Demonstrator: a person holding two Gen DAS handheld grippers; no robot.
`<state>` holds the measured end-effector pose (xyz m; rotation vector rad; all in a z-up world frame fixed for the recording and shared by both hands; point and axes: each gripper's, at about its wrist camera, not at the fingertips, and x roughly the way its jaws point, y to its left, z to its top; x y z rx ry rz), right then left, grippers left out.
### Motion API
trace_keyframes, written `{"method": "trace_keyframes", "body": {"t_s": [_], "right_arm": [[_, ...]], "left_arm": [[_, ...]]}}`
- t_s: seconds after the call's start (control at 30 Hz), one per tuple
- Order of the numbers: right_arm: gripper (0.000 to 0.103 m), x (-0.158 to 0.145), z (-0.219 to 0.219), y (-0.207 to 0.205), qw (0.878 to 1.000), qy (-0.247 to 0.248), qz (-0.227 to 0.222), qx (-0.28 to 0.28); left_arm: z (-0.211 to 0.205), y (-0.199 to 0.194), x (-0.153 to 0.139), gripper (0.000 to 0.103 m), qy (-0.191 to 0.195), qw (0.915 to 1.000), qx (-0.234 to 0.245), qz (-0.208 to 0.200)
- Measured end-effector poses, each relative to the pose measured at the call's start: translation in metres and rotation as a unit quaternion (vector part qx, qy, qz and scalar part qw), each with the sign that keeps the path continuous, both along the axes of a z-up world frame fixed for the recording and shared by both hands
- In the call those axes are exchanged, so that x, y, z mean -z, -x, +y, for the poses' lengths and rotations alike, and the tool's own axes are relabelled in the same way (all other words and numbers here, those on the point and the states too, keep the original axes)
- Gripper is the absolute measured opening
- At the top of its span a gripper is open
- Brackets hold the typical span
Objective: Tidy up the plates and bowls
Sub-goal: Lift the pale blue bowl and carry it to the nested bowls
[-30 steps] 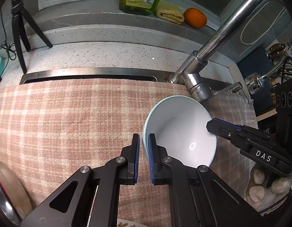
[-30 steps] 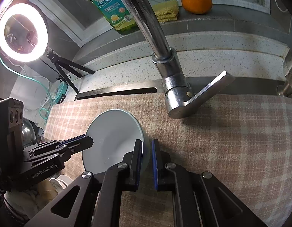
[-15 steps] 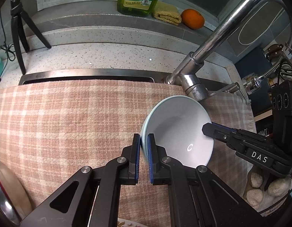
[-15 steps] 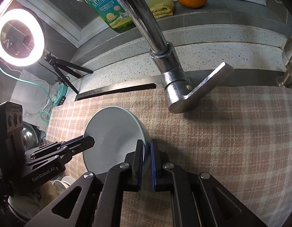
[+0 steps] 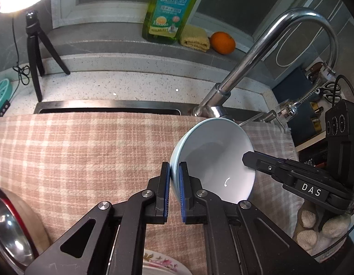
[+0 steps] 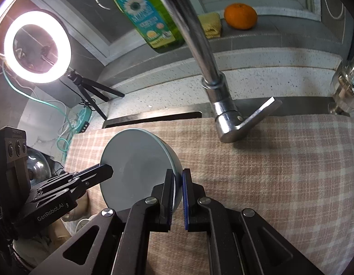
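Note:
A pale blue bowl (image 5: 213, 160) hangs tilted above the checked cloth (image 5: 85, 155), held from both sides. My left gripper (image 5: 174, 178) is shut on its left rim, the wall pinched between the blue pads. My right gripper (image 6: 178, 183) is shut on the opposite rim of the same bowl (image 6: 135, 165). In the left wrist view the right gripper (image 5: 245, 160) reaches in from the right onto the rim. In the right wrist view the left gripper (image 6: 109, 171) comes in from the left. A flowered plate (image 5: 163, 263) peeks out at the bottom edge.
A chrome faucet (image 5: 250, 68) arches over the sink's back edge, its lever (image 6: 252, 119) just beyond the bowl. A green soap bottle (image 5: 170, 6), yellow sponge (image 5: 195, 39) and orange (image 5: 222, 42) sit on the sill. A steel bowl (image 5: 7, 231) lies at far left, a tripod (image 5: 35, 52) behind.
Both grippers have risen with the bowl between them, lifting it off the cloth. More of the sill, bottle and ring light is in view. Both grips stay shut.

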<state>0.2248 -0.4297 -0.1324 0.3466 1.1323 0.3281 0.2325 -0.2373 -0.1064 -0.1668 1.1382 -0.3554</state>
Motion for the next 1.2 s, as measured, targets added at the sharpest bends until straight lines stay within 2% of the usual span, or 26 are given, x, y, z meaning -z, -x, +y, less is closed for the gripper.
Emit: {"method": "trace_keyframes", "body": {"t_s": [0.53, 0.83, 1.2], "right_arm": [[0.007, -0.054, 0.059, 0.045, 0.999, 0.009, -0.037, 0.0], [0.007, -0.066, 0.105, 0.068, 0.999, 0.008, -0.046, -0.019], [0.007, -0.067, 0.164, 0.085, 0.998, 0.006, -0.04, -0.05]], "left_arm": [[0.055, 0.043, -0.044, 0.006, 0.014, 0.999, 0.0, -0.042], [0.102, 0.073, -0.058, 0.006, 0.017, 0.9984, -0.018, -0.052], [0.157, 0.097, -0.062, 0.006, 0.016, 0.9976, -0.046, -0.05]]}}
